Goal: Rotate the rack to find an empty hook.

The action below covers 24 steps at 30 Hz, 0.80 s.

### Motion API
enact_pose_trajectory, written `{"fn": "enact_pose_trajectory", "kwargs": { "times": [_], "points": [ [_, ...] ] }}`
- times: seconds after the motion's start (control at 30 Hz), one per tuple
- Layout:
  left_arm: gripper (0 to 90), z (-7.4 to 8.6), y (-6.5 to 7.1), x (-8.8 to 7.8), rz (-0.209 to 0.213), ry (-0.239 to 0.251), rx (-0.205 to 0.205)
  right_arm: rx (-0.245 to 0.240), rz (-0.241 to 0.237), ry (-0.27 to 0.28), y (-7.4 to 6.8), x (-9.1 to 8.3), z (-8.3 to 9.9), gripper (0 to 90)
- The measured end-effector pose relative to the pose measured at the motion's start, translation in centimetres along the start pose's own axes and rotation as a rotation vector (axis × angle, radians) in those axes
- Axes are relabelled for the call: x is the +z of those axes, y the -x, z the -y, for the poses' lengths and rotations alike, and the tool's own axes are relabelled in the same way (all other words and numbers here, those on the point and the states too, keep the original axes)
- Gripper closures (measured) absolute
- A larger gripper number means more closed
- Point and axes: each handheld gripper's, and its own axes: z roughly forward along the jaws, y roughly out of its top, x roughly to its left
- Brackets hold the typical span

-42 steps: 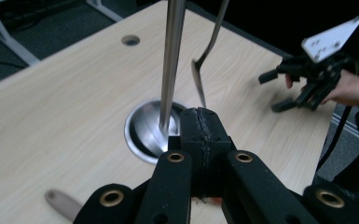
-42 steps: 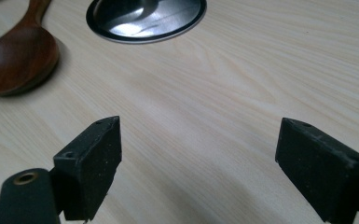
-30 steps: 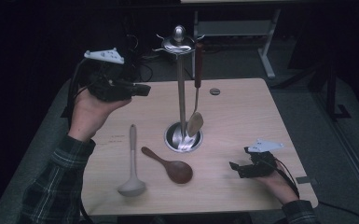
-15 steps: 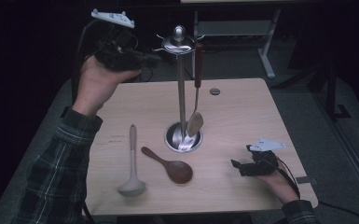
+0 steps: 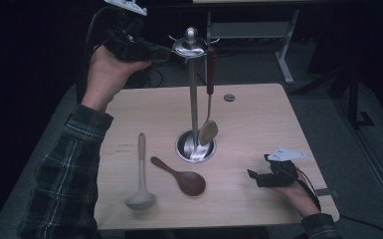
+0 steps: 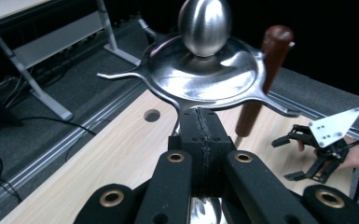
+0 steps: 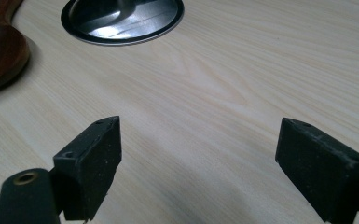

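Dim room, lit tabletop, glare on steel, soft focus

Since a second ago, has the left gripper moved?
Yes. The left gripper has risen and shifted right toward the top of the metal stand, which stays put on the table.

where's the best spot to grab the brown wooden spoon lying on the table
Grip the wooden spoon by its thin handle, coming straight down from above with jaws set across it. It lies flat, bowl toward the person, handle angled away toward the grey ladle, so the bare middle of the handle gives most room.
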Motion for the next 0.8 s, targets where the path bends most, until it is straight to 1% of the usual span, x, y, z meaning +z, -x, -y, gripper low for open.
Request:
{"fn": "enact_pose_trajectory", "kwargs": {
  "times": [0.13, 0.33, 0.37, 0.43, 0.5, 0.57, 0.67, 0.7, 0.8],
  "points": [
    [89.7, -0.2, -0.8, 0.1, -0.020, 0.001, -0.012, -0.008, 0.004, 0.003, 0.1, 0.0, 0.0, 13.9],
    [89.7, -0.6, -1.8, 0.5, -0.047, -0.003, -0.016, -0.003, 0.003, 0.003, 0.1, 0.0, 0.0, 13.9],
    [89.7, -0.7, -2.1, 0.6, -0.066, -0.006, -0.012, -0.004, 0.003, 0.002, 0.1, 0.0, 0.0, 13.9],
    [89.7, -0.8, -2.4, 0.8, -0.091, -0.009, -0.013, -0.009, 0.003, 0.003, 0.1, 0.1, 0.0, 13.9],
    [89.7, -0.9, -2.7, 0.9, -0.083, -0.006, -0.022, -0.004, 0.004, 0.002, 0.2, 0.1, 0.0, 13.9],
    [89.7, -0.8, -2.6, 0.8, -0.089, -0.002, -0.022, -0.002, 0.007, 0.002, 0.2, 0.1, 0.1, 13.9],
    [89.7, -0.6, -2.3, 0.3, -0.059, 0.010, -0.025, 0.003, 0.007, -0.001, 0.2, 0.1, 0.1, 13.9],
    [89.7, -0.5, -2.1, 0.0, -0.044, 0.019, -0.034, -0.002, 0.008, 0.001, 0.3, 0.1, 0.1, 13.9],
    [89.7, -0.3, -1.4, -0.7, -0.017, 0.030, -0.045, -0.003, 0.004, 0.000, 0.3, 0.1, 0.1, 14.0]
  ]
}}
